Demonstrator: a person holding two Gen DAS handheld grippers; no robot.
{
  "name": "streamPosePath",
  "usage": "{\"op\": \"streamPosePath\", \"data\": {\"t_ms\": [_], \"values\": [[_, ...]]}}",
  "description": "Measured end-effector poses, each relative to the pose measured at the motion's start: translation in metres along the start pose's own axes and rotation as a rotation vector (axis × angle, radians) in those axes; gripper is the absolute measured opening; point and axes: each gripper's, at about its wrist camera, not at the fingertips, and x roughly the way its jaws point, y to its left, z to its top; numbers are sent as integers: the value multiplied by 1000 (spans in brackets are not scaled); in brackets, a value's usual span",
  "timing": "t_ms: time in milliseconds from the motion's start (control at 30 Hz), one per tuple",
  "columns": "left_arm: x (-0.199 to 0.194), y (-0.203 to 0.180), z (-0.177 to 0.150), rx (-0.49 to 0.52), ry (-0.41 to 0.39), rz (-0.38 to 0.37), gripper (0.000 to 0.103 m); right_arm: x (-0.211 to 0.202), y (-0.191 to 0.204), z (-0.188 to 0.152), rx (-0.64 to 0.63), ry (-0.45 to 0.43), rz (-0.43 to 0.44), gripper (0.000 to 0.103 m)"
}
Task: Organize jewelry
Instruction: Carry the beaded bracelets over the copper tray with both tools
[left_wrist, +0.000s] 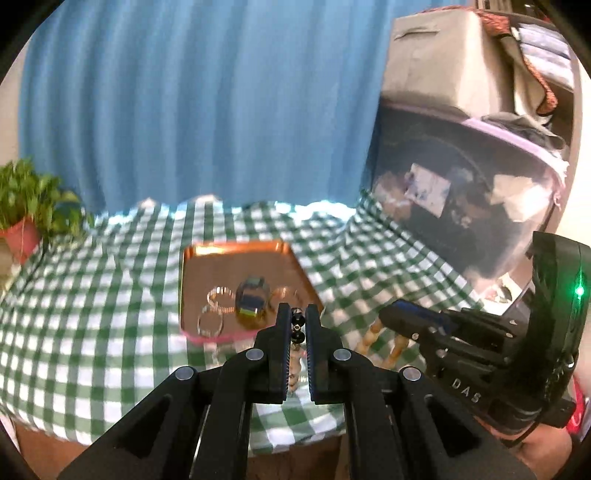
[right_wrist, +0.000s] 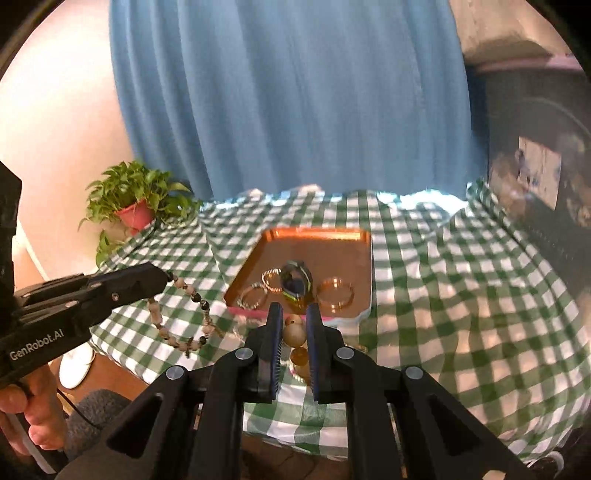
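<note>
A copper tray (left_wrist: 207, 254) (right_wrist: 354, 251) lies on the checked tablecloth and holds several bangles (left_wrist: 221, 295) (right_wrist: 334, 291) and a dark bracelet (left_wrist: 251, 295) (right_wrist: 295, 280). My left gripper (left_wrist: 297, 321) is shut on a string of small dark and pale beads (left_wrist: 297, 325), which hangs in a loop in the right wrist view (right_wrist: 184, 317). My right gripper (right_wrist: 293, 321) is shut on a bracelet of large wooden beads (right_wrist: 294, 334), also seen in the left wrist view (left_wrist: 369, 338). Both grippers hover just in front of the tray's near edge.
A potted plant in a red pot (left_wrist: 22, 206) (right_wrist: 135, 206) stands at the table's far left. A blue curtain (right_wrist: 288, 96) hangs behind the table. A dark cluttered shelf (left_wrist: 461, 192) stands to the right. The near table edge (right_wrist: 295, 439) lies below the grippers.
</note>
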Motion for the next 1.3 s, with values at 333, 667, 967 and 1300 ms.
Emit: {"op": "streamPosePath", "data": {"t_ms": [333,667,967,1300], "values": [[26,1,-2,28,16,64,8,-6,16,11,-54,-29,14,11],[87,18,-17,32,146,160,8,35,2,1,-19,29,52,11],[112,41,2,43,138,184,8,74,-4,12,-20,59,85,11],[130,81,32,-19,89,151,8,110,-16,46,-17,50,71,11]]}}
